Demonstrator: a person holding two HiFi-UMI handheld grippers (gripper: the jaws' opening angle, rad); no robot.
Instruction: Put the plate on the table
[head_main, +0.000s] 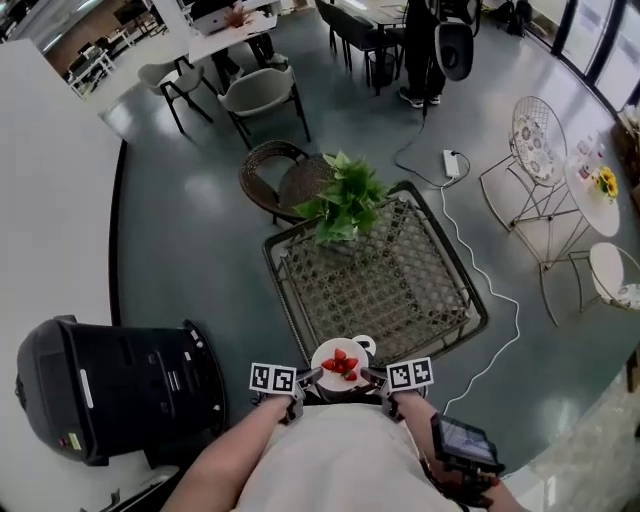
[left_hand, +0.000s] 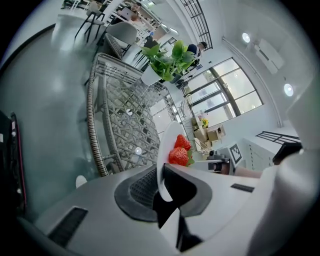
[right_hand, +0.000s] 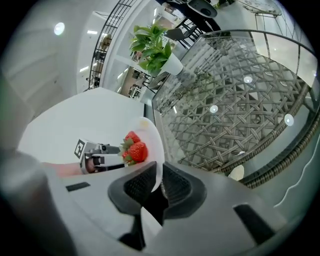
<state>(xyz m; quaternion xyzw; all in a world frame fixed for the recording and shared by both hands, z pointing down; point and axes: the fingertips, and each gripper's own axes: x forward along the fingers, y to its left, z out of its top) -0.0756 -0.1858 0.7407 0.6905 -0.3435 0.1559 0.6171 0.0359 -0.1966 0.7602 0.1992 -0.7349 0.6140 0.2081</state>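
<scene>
The left gripper (left_hand: 163, 176) is closed on the left rim of a white plate (head_main: 322, 351): its own view shows the thin edge pinched between the two dark pads. The right gripper (right_hand: 159, 181) grips the opposite rim in the same way, jaws nearly together with only the rim between them. The plate hangs between the two grippers, close in front of the person's body. It is carried face up and looks roughly level, with a few strawberries (head_main: 340, 365) heaped at its middle.

The plate is round, so it has no long axis to line up. What matters is the line between the two grip points, which runs left to right across the person, and neither hand is nearer the goal than the other.

The glass-topped wicker counter (head_main: 400, 290) stretches forward and away from the plate. In the head view the plate sits over the counter's near edge, and both gripper views look across the woven top ahead. Whether the plate's underside touches the glass yet I cannot tell; it seems to be still carried. A potted plant (head_main: 345, 200) stands at the far end, well apart from the plate, and the woven top between them is bare. My judgement is that the coming move is a short, even carry forward and down, with both rims lowered together so the strawberries stay put.
</scene>
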